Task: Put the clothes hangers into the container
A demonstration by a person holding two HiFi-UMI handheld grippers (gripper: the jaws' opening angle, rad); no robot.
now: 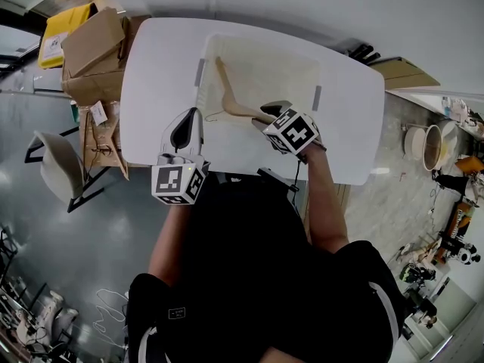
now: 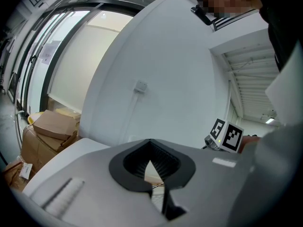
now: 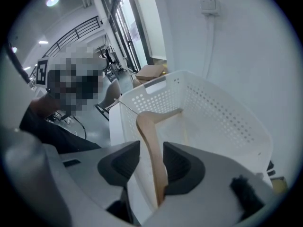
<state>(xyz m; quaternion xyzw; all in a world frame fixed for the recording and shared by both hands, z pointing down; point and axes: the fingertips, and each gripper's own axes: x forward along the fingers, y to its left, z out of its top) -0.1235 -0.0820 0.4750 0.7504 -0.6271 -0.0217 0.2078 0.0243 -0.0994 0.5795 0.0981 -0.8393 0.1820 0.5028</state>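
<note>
A: Status, left to right?
B: At 7 o'clock of the container (image 1: 261, 42), left gripper (image 1: 187, 119): ribbed black pads pressed together, empty.
A: Hanger?
B: Smooth bent wooden hanger (image 1: 229, 97) lies inside that white perforated plastic container. At its 5 o'clock, right gripper (image 1: 274, 112): jaws spread wide, one hanger arm between, unclamped.
A: View differences?
B: Perforations show only in right gripper view; whole hanger outline only in head view.
</note>
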